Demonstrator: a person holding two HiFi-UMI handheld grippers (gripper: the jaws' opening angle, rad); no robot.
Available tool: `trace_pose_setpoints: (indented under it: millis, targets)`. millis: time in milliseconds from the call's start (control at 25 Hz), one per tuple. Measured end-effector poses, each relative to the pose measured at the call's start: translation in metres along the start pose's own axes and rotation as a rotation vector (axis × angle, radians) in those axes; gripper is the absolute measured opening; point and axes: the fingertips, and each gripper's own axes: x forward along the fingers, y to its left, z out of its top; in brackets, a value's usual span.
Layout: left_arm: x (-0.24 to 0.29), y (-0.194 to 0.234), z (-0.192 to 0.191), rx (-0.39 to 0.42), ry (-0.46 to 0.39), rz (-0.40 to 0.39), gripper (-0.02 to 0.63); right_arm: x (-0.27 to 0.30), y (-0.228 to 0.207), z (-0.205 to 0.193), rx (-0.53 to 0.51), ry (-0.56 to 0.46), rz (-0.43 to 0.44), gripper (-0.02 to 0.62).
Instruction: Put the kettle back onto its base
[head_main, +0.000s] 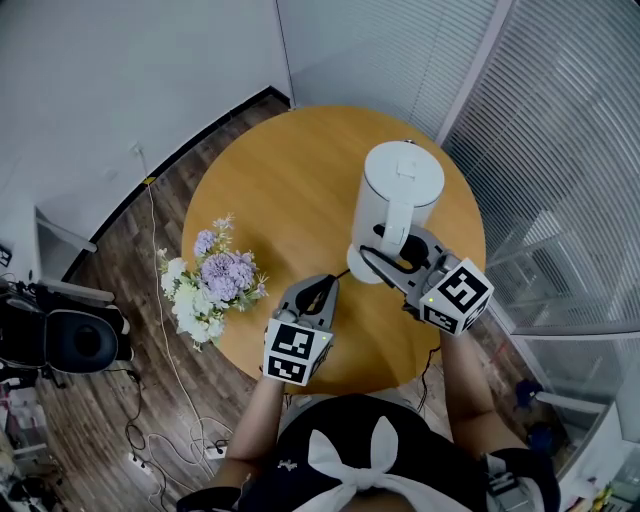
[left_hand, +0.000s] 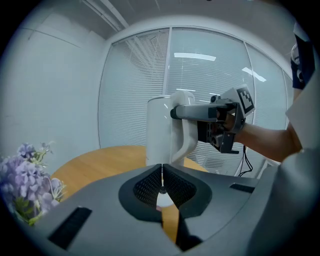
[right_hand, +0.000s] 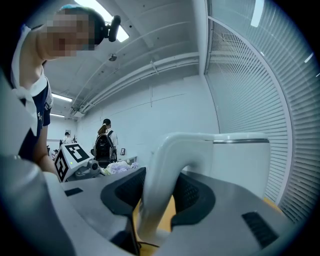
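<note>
A white electric kettle (head_main: 402, 188) stands upright over the right half of the round wooden table (head_main: 290, 180). My right gripper (head_main: 386, 256) is shut on its curved white handle (right_hand: 165, 180), with the dark pads (right_hand: 125, 187) pressing on both sides. The left gripper view shows the kettle (left_hand: 161, 131) from the side, with the right gripper (left_hand: 176, 113) at its handle. My left gripper (head_main: 324, 284) hovers just left of the kettle with its jaws shut on nothing (left_hand: 161, 172). The kettle's base is hidden beneath it; only a black cord (head_main: 343, 272) shows at its foot.
A bunch of purple and white flowers (head_main: 213, 281) lies at the table's left edge. Glass walls with blinds (head_main: 560, 130) rise close behind the table on the right. Cables (head_main: 160, 330) run across the wood floor on the left. People stand far back (right_hand: 104, 142).
</note>
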Motion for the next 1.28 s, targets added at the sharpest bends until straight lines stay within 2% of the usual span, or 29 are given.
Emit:
trace_pose_setpoints:
  millis: [400,680,1280]
  targets:
    - [0.007,0.005,-0.009,-0.023,0.023,0.002,0.031,0.008,-0.012,-0.024,0.063,0.028,0.003,0.164]
    - [0.01,0.015,-0.017,-0.067,0.05,0.032,0.031,0.013,-0.019,-0.041,0.107,0.046,0.003,0.164]
    - [0.018,0.019,-0.033,-0.069,0.095,0.033,0.031,0.021,-0.029,-0.071,0.158,0.094,0.004,0.166]
